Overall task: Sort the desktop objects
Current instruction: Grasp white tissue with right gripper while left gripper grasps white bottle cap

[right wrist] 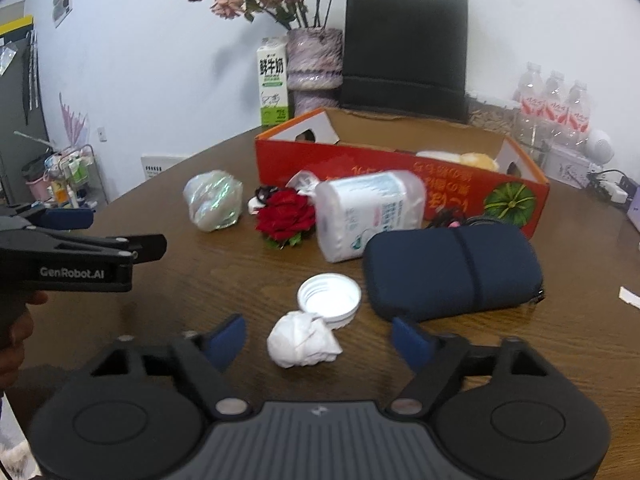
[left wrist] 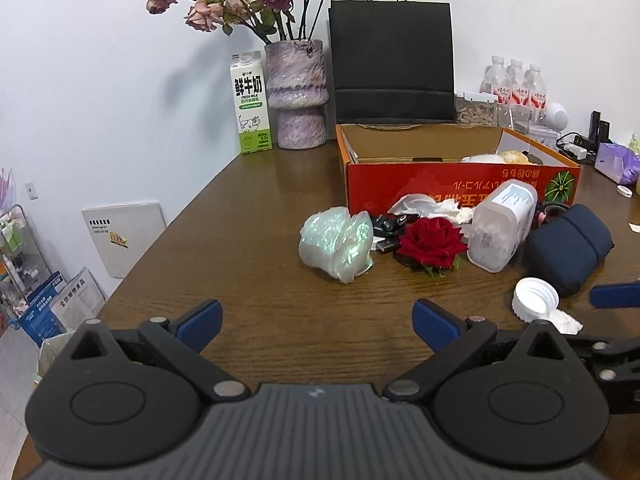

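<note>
White crumpled tissue [right wrist: 303, 340] lies near on the wooden table [right wrist: 200, 264], touching the white cap [right wrist: 329, 293], between the right gripper's [right wrist: 319, 342] spread, unclenched fingers. Left gripper [left wrist: 317, 322] released, nothing between; red box [right wrist: 400, 184] far behind.

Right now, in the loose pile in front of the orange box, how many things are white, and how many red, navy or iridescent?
White: 3 — crumpled white tissue, white ribbed screw cap, tipped-over white plastic jar
Red: 1 — red rose
Navy: 1 — navy zip pouch
Iridescent: 1 — iridescent wrapped bundle
Total: 6
</note>
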